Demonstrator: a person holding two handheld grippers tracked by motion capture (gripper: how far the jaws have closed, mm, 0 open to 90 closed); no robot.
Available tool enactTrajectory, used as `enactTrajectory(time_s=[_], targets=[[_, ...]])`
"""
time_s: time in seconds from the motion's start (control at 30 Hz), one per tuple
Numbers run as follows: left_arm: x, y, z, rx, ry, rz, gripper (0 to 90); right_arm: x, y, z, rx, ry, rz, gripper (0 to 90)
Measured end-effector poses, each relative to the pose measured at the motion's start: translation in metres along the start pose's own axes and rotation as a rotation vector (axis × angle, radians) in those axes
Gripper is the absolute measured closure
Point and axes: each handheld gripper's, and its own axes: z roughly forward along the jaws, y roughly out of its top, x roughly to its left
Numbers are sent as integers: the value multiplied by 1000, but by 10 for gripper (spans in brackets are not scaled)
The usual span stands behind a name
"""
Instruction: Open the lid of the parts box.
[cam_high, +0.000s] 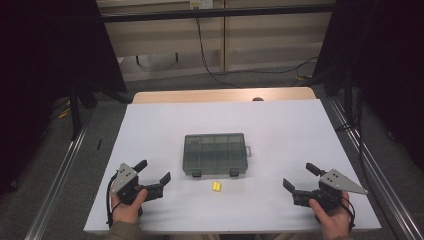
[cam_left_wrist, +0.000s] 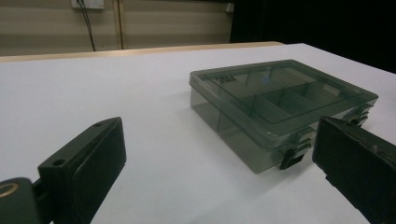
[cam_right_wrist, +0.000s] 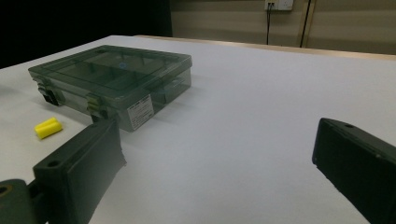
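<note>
A smoky transparent compartment box (cam_high: 215, 154) lies closed in the middle of the white table, its two latches facing me. In the left gripper view the box (cam_left_wrist: 280, 105) sits ahead and to the right; in the right gripper view the box (cam_right_wrist: 112, 79) sits ahead and to the left. A small yellow piece (cam_high: 216, 186) lies just in front of the box, also seen as the yellow piece (cam_right_wrist: 48, 127). My left gripper (cam_high: 154, 171) rests at the front left, open and empty. My right gripper (cam_high: 299, 176) rests at the front right, open and empty.
The white table top (cam_high: 225, 120) has wide bare room around the box. A wooden edge (cam_high: 225, 95) runs along its far side. Metal rails (cam_high: 370, 165) flank the table, and dark curtains hang at both sides. Cables (cam_high: 210, 60) lie on the floor behind.
</note>
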Motion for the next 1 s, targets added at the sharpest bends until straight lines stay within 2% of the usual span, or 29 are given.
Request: enactTrajectory(time_s=[0.57, 0.63, 0.7, 0.77, 0.83, 0.9, 1.0], targets=[[-2, 4, 8, 11, -24, -9, 27, 1, 4, 8, 20, 8, 5, 11], [-3, 4, 10, 5, -27, -16, 26, 1, 5, 10, 23, 6, -1, 13], [-5, 5, 12, 17, -37, 1, 27, 2, 6, 12, 27, 8, -6, 18], [-6, 6, 14, 29, -42, 1, 28, 5, 8, 16, 38, 14, -34, 22], [-8, 6, 17, 37, -54, -8, 28, 6, 8, 18, 44, 21, -40, 26], [-8, 8, 19, 46, -51, 4, 35, 9, 8, 20, 59, 29, -44, 41], [-9, 9, 23, 52, -61, 0, 47, 11, 10, 25, 68, 32, -51, 52]])
